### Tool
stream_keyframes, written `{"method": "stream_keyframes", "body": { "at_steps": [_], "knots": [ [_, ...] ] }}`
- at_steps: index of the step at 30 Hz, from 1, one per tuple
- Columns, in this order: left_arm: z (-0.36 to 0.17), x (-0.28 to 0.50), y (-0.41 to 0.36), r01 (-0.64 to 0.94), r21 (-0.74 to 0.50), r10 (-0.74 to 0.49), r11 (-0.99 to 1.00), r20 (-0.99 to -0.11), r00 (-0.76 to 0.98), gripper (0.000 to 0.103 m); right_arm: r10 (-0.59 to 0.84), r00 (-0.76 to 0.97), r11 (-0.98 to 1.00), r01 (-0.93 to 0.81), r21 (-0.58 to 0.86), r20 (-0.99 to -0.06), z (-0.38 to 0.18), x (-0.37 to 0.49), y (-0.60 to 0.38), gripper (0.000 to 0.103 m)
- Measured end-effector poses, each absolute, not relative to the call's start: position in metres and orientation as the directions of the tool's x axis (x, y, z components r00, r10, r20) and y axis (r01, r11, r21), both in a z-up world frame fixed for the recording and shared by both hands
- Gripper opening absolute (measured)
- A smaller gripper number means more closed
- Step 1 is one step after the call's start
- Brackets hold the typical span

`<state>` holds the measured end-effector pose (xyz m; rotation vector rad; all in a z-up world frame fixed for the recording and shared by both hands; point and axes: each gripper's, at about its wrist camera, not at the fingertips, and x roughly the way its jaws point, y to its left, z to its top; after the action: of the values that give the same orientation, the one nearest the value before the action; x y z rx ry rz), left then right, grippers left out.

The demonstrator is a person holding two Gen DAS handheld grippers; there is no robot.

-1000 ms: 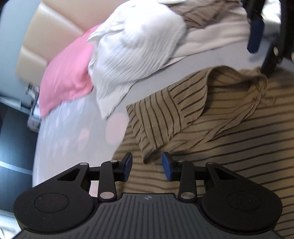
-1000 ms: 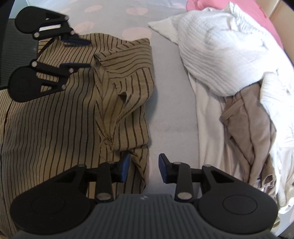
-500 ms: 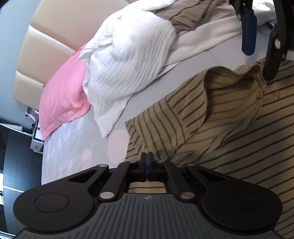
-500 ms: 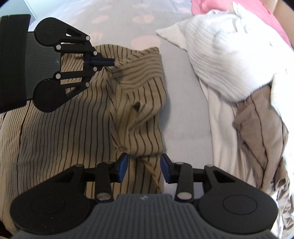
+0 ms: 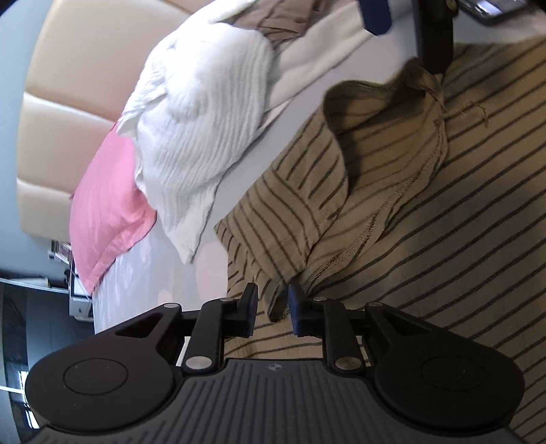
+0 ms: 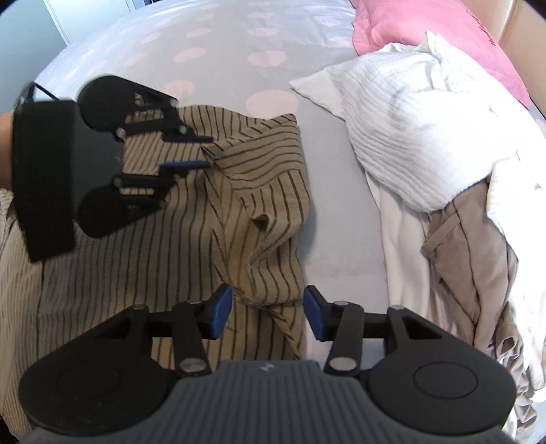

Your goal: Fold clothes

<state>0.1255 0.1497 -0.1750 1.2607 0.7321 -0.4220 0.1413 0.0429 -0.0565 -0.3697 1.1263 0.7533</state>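
A tan shirt with dark stripes (image 6: pixel 143 259) lies spread on the bed, its sleeve (image 6: pixel 269 191) folded over in a rumpled heap; it also shows in the left wrist view (image 5: pixel 426 246). My left gripper (image 5: pixel 272 307) is open, its fingers either side of the sleeve's corner; it also shows in the right wrist view (image 6: pixel 191 152). My right gripper (image 6: pixel 268 314) is open, low over the sleeve's near end, fabric between its fingers. Its fingers (image 5: pixel 433 34) show at the top of the left wrist view.
A pile of clothes lies beside the shirt: a white ribbed garment (image 6: pixel 409 136), cream fabric (image 6: pixel 399 239) and a beige garment (image 6: pixel 467 246). A pink pillow (image 6: pixel 426 30) sits by the beige headboard (image 5: pixel 78 85). The bed sheet (image 6: pixel 211 44) is grey with pink dots.
My left gripper, shut half a second ago, has opened, with the sleeve corner between its fingers. My right gripper stayed open and came closer to the sleeve's near end.
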Motion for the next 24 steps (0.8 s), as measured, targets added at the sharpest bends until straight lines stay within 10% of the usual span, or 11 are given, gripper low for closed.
{"method": "stream_keyframes", "body": {
  "at_steps": [7,11,24],
  "knots": [
    [-0.195,0.136,0.145,0.625,0.758,0.158,0.189,-0.651,0.742,0.008,0.299,0.238,0.717,-0.695,0.054,-0.924,-0.073,0.148,0.056,0.039],
    [-0.188,0.140,0.151,0.582,0.781,0.188,0.227,-0.621,0.761,0.000,0.279,0.214,0.730,-0.681,0.061,-0.936,-0.078,0.153,0.049,0.004],
    [-0.151,0.149,0.185,0.485,0.808,0.254,0.334,-0.572,0.780,0.000,0.445,0.073,0.683,-0.673,0.285,-0.893,-0.067,0.143,0.061,0.002]
  ]
}}
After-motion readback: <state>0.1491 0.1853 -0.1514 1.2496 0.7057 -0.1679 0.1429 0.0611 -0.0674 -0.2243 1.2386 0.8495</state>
